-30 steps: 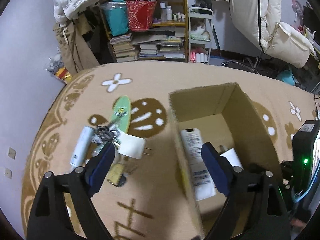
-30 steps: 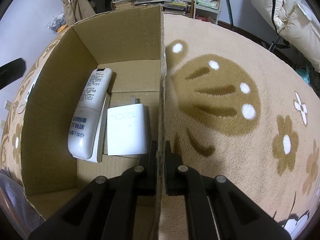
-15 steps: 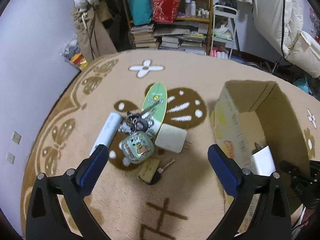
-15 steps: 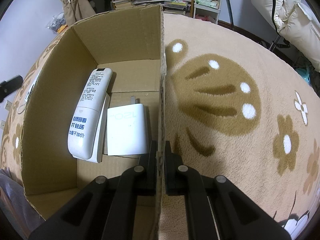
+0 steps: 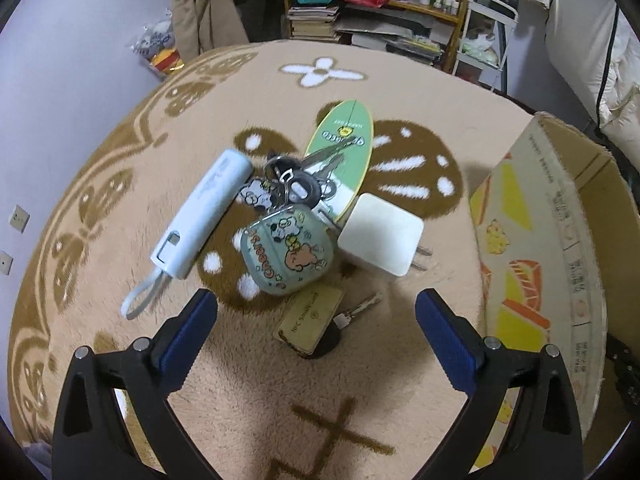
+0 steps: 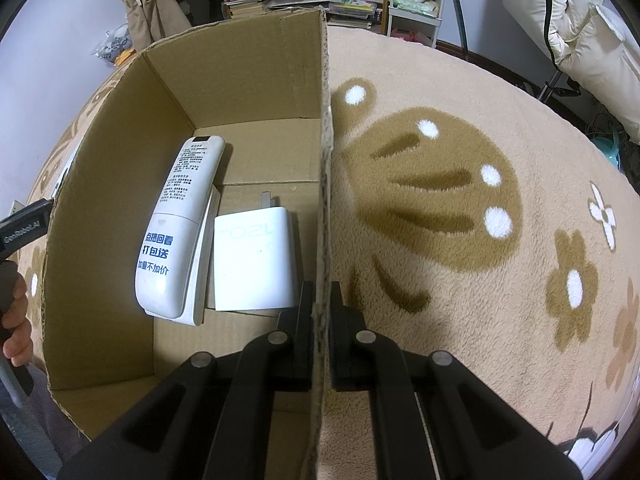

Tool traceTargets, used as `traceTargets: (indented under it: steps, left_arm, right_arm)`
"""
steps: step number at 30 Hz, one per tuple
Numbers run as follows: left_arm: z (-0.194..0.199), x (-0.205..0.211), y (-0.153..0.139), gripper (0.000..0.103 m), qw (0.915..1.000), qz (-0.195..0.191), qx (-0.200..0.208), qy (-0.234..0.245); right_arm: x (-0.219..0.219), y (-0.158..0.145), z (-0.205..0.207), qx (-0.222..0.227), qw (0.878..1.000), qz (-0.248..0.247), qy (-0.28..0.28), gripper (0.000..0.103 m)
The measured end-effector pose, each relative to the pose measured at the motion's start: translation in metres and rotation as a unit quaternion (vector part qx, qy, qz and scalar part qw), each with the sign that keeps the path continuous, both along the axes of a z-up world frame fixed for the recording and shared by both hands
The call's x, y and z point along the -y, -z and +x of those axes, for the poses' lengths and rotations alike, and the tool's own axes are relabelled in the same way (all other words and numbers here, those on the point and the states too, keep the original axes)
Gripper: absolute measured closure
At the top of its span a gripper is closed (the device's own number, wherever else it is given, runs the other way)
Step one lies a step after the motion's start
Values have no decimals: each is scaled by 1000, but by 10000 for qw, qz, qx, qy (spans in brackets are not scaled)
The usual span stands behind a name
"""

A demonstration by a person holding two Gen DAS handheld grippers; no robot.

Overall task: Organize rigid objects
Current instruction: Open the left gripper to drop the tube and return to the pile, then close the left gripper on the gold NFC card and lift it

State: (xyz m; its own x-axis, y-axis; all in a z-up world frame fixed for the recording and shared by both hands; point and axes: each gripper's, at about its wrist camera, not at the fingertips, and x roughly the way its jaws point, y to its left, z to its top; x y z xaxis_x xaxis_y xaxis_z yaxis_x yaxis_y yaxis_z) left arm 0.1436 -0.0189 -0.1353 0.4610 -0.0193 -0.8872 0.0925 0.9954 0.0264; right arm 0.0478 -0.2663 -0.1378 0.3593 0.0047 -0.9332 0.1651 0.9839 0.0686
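Left tool (image 5: 316, 316) agape, empty; right tool (image 6: 321, 300) clamping box wall (image 6: 324, 160) (keys (image 5: 296, 184) could snag the earbud case (image 5: 286, 256)).

We see a beige rug (image 5: 256, 392) with brown motifs; at 12 o'clock a bookshelf (image 5: 384, 20), at 9 o'clock a pale wall (image 5: 60, 64).
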Motion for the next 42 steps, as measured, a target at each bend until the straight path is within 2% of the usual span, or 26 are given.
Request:
traceTargets:
  steps: [7, 11, 12, 14, 16, 17, 22, 24, 25, 26, 28, 32, 36, 42]
  left_arm:
    - [6, 3, 18, 5, 9994, 8, -340, 19]
    - [7, 12, 22, 6, 9990, 254, -315, 164]
    - [7, 14, 24, 8, 9988, 268, -357, 199]
    - [8, 15, 29, 20, 9983, 253, -481, 217]
    - [9, 14, 35, 23, 9978, 244, -581, 191]
    - [9, 13, 38, 30, 9977, 227, -615, 168]
    - [11, 4, 42, 33, 9974, -145, -707, 32]
    - [12, 5, 46, 35, 9963, -118, -833, 154]
    - [12, 8, 46, 40, 9955, 18, -898, 306]
    - [12, 9, 45, 53, 9950, 24, -928, 373]
    - [13, 7, 42, 74, 9927, -370, -1077, 388]
    - [12, 4, 42, 75, 9930, -480, -1057, 233]
    - [8, 9, 35, 76, 9941, -284, -1031, 207]
    - [-1, 18, 16, 76, 9967, -28, -744, 325]
  right_arm:
    - [-1, 1, 0, 1, 10000, -7, 0, 96]
    - [-1, 1, 0, 1, 10000, -3, -2, 96]
    - [-1, 1, -1, 2, 10000, -4, 1, 96]
    - [-1, 1, -1, 2, 10000, -14, -6, 96]
    - [-1, 1, 0, 2, 10000, -6, -1, 96]
    - [-1, 1, -1, 2, 10000, -6, -2, 96]
    - [-1, 1, -1, 2, 10000, -6, -1, 96]
    - [0, 1, -1, 1, 10000, -12, -4, 96]
    - [0, 1, -1, 1, 10000, -14, -5, 96]
    - [0, 1, -1, 2, 10000, -10, -3, 96]
    - [0, 1, -1, 2, 10000, -8, -3, 96]
    - [0, 2, -1, 8, 10000, 1, 1, 96]
    - [0, 2, -2, 8, 10000, 3, 2, 96]
    - [-1, 2, -1, 7, 10000, 6, 4, 96]
